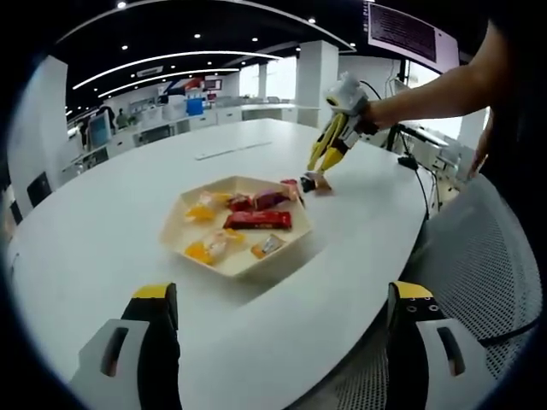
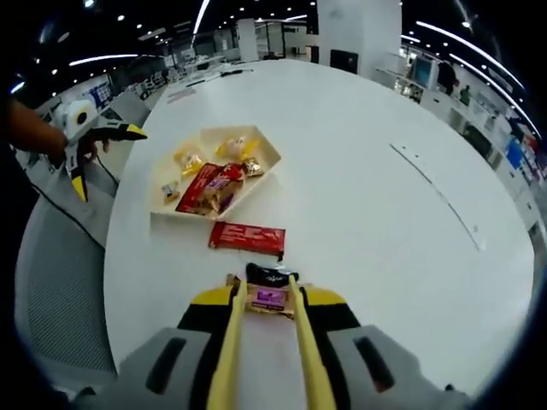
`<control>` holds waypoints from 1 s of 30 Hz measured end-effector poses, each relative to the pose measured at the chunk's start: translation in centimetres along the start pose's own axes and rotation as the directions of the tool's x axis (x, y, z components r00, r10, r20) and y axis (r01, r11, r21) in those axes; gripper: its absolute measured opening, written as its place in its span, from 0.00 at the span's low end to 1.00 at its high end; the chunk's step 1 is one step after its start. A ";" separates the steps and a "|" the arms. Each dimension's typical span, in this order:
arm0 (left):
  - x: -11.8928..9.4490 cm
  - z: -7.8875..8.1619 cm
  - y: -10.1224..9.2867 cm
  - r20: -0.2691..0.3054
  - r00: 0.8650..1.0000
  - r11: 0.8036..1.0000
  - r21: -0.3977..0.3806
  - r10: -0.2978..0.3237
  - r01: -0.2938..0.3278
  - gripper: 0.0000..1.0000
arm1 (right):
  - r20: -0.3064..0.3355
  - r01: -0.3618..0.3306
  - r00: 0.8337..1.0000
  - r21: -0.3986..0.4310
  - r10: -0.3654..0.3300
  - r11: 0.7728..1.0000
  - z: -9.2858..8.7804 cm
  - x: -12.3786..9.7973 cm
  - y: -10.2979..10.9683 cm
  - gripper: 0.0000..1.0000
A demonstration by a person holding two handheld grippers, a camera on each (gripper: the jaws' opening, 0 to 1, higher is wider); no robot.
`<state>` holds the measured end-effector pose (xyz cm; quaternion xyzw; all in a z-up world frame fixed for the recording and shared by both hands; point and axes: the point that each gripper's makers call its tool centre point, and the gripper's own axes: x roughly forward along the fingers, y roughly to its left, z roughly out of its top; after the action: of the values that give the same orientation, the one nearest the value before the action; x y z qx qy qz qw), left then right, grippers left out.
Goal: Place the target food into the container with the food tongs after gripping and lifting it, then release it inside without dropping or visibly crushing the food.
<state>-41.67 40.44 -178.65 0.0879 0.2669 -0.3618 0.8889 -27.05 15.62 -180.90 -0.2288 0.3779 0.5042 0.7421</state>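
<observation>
Spanning both views: big white oval worktop (image 1: 102, 222), office room behind. Sitting mid-worktop: cream hexagonal tray (image 1: 235, 265), also in right gripper view (image 2: 269, 158), loaded with wrapped snacks — long red bar (image 1: 257, 220) across the middle, yellow and orange packets either side, darker red packets at the far edge. Lying flat on worktop just beside tray in right gripper view: separate red wrapped bar (image 2: 247, 237), apart from the tray rim. Reaching in from right of left gripper view: person's bare forearm (image 1: 436, 85) holding right gripper (image 1: 318, 175), yellow food tongs (image 1: 329, 145) angled down, tips at a small snack packet (image 1: 317, 181) on worktop just past the tray's far corner. Same packet in right gripper view (image 2: 270, 297), purple-and-tan wrapper with black end, lying between the two yellow tong arms (image 2: 229, 342), still on worktop, outside tray. Cannot tell whether tong tips press it or just flank it; right gripper state unclear. Left gripper (image 1: 282, 342) released, jaws wide apart, nothing between them, low over near worktop edge; seen at left of right gripper view (image 2: 98, 141) beside worktop edge, well apart from tray.
</observation>
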 end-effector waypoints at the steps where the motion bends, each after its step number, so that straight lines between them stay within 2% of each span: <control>1: 0.0 0.0 -0.1 -0.001 1.000 1.000 0.000 -0.001 0.001 0.99 | -0.001 0.000 1.000 -0.002 0.000 1.000 0.0 0.0 -0.1 0.29; 7: 0.0 -0.1 0.0 -0.006 1.000 1.000 0.003 -0.001 0.001 0.99 | 0.013 0.012 1.000 0.029 -0.013 1.000 0.7 0.1 -0.8 0.28; 10: 0.0 -0.1 0.0 -0.007 1.000 1.000 0.005 -0.002 0.002 0.99 | 0.005 -0.032 0.999 0.082 0.032 0.996 0.0 0.3 -0.2 0.29; 14: 0.0 -0.1 0.0 -0.007 1.000 1.000 0.003 0.000 0.000 0.99 | -0.003 -0.036 0.999 0.083 0.036 0.996 -0.7 -0.2 -0.1 0.28; 20: 0.0 0.0 -0.1 -0.005 1.000 1.000 0.006 -0.003 0.003 0.99 | -0.024 -0.042 0.999 0.071 0.043 0.997 -1.8 -1.2 0.7 0.29; 26: 0.0 0.0 0.0 -0.003 1.000 1.000 0.008 -0.002 0.002 0.98 | -0.053 -0.057 0.997 0.032 0.058 0.998 -2.7 -1.3 1.8 0.29; 30: 0.0 0.0 -0.1 -0.003 1.000 1.000 0.008 -0.001 0.001 0.98 | -0.079 -0.064 0.995 -0.042 0.060 0.997 -2.6 -0.9 2.4 0.29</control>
<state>-41.71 40.40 -178.67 0.0919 0.2670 -0.3631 0.8879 -30.27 14.15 -181.63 -0.2526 0.4020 0.5259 0.7057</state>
